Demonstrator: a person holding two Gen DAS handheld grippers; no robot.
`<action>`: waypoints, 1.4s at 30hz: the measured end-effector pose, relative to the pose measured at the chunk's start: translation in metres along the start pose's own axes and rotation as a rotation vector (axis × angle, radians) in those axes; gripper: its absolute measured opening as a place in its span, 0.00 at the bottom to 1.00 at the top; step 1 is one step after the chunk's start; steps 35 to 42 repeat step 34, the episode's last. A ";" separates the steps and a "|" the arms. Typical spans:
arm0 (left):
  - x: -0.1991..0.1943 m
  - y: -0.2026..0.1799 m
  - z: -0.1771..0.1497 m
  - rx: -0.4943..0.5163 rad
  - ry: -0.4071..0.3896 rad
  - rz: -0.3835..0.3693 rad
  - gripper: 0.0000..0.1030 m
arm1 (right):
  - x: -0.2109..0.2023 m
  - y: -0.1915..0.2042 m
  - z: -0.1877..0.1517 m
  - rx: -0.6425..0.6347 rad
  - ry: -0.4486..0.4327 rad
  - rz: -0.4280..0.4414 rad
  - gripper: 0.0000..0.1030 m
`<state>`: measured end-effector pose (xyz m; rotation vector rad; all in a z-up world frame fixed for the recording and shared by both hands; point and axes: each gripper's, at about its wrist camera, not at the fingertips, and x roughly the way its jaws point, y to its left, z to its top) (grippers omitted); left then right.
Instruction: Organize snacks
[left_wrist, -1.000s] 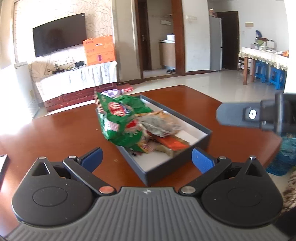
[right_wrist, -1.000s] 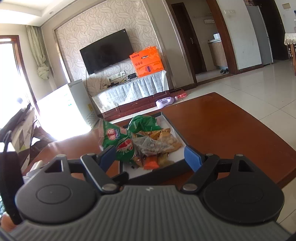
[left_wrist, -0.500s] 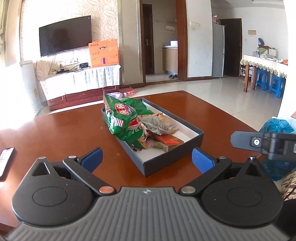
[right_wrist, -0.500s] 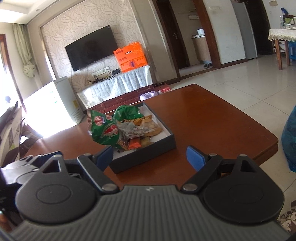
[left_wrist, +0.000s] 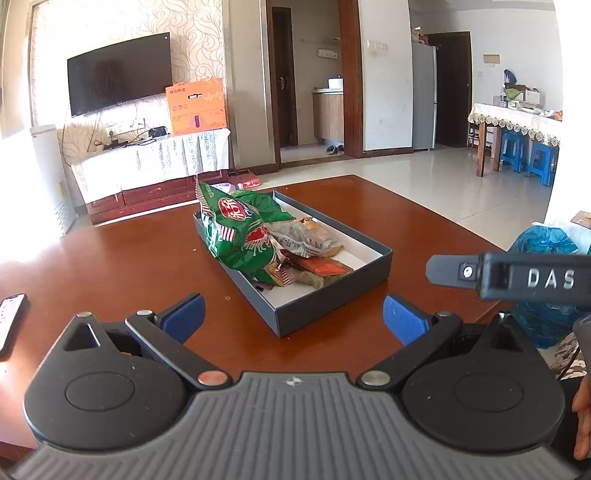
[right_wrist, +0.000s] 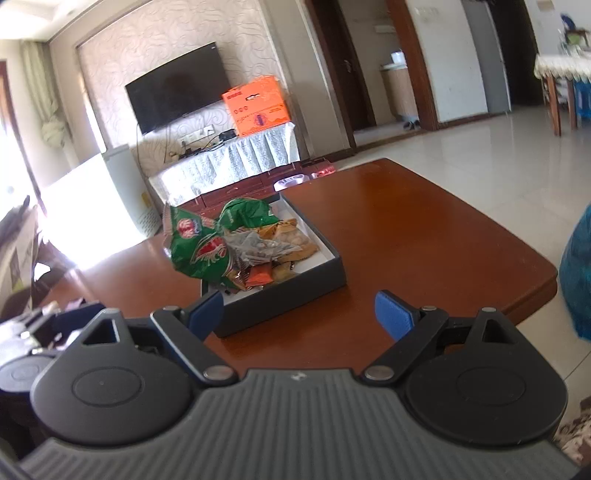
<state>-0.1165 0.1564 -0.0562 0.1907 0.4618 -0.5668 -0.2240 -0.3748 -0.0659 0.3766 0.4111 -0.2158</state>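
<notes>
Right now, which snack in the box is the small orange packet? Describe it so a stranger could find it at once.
Start at the brown wooden table and find the shallow dark box with a white inside. At its near end, beside the big green bag, lies the orange packet. It is flat, plain orange and partly under a clear crinkled wrapper, unlike the puffy green bag.

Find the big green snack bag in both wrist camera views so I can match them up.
Left wrist: green snack bag sits centre-left, overhanging the left wall of the dark box.
Right wrist: green snack bag sits left of centre, over the same box's left wall.
Shared landmark: the orange carton beside the TV.
</notes>
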 end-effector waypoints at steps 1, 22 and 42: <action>-0.001 0.000 0.000 0.003 -0.002 0.002 1.00 | 0.000 -0.002 0.001 0.015 0.001 0.002 0.88; 0.001 0.001 0.001 0.004 -0.001 -0.001 1.00 | 0.003 0.000 0.000 0.013 0.016 0.008 0.88; 0.003 0.002 0.001 0.000 0.005 0.000 1.00 | 0.004 0.000 -0.001 0.010 0.021 0.008 0.88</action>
